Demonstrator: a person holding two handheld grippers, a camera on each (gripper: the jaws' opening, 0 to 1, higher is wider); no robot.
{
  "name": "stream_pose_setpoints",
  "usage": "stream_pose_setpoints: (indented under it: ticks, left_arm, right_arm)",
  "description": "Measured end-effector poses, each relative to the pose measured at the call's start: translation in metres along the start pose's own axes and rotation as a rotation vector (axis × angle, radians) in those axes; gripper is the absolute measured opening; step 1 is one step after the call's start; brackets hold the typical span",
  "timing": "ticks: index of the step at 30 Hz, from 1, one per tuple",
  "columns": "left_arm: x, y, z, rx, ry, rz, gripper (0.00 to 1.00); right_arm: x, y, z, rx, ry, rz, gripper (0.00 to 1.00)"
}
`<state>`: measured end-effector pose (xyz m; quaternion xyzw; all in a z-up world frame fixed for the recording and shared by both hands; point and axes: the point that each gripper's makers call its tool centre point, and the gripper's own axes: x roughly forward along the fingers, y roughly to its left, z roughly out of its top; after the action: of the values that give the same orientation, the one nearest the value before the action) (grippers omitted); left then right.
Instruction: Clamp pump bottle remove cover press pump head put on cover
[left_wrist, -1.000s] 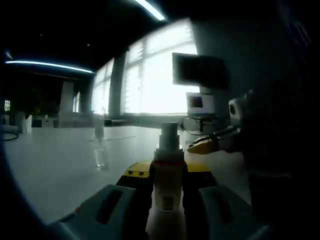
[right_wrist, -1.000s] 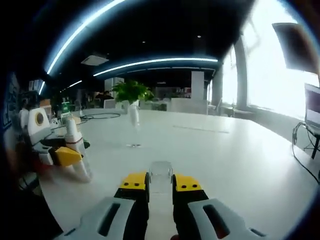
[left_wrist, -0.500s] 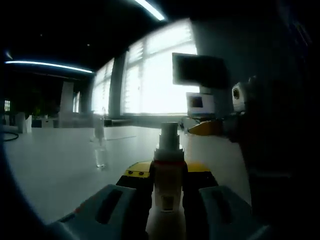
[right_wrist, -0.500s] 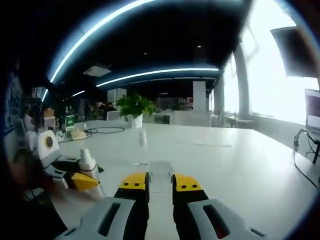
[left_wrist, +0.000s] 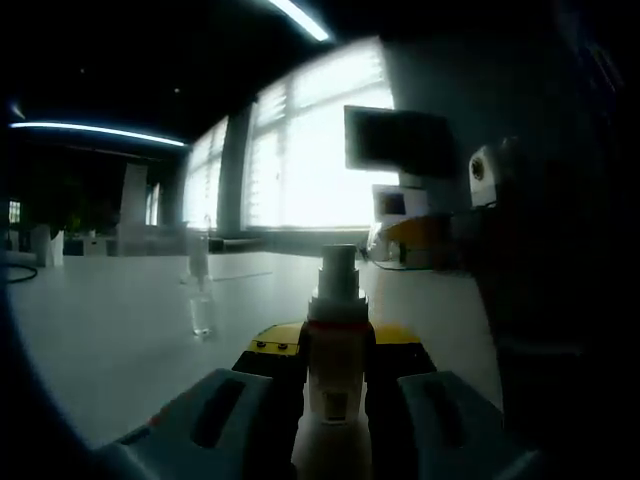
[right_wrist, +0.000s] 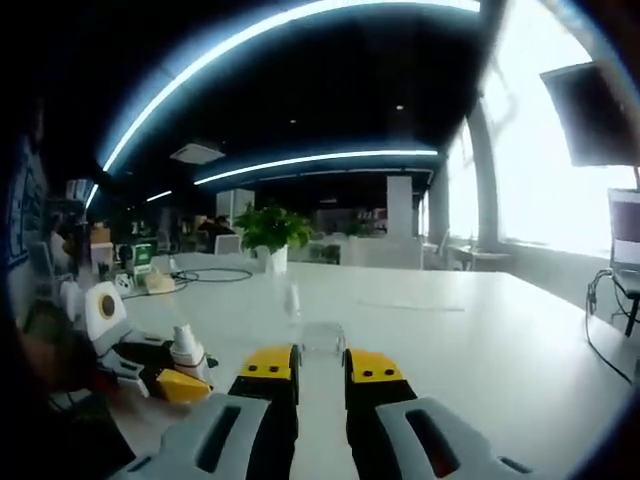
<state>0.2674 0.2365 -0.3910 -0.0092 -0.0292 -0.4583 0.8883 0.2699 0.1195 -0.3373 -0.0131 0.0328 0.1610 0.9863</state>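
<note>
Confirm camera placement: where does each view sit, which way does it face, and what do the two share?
Left gripper view: rides the left gripper, faces the windows and monitor; its jaws clamp the uncapped pump bottle.
Right gripper view: rides the right gripper, faces down the white table toward a potted plant; its jaws hold the clear cover.
Shared: the pump bottle, at lower left of the right gripper view.
</note>
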Motion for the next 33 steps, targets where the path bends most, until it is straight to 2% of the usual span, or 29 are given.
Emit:
stream_pose_setpoints:
  ticks: [7,9,15,28,33]
  left_arm:
    - [0.0,0.0,0.0,-0.001,0.0,0.0,0.13]
    - [0.0,0.001,0.0,-0.001,0.0,0.0,0.13]
    - [0.0,0.0,0.0,-0.001,0.0,0.0,0.13]
    - [0.0,0.0,0.0,-0.001,0.0,-0.002,0.13]
    - [0.0,0.0,0.0,0.0,0.0,-0.002,0.13]
  right_arm:
    - [-0.002,0.005,0.01,-0.023,-0.03,0.004,0.13]
    - [-0.002,0.008,0.016,-0.045,-0.068,0.019,0.13]
    - [0.002,0.013,0.016,-0.028,-0.07,0.053,0.13]
    - [0.002,0.048,0.029,-0.025,-0.084,0.139,0.13]
    - [0.002,0.063,0.029,-0.072,-0.091,0.159,0.13]
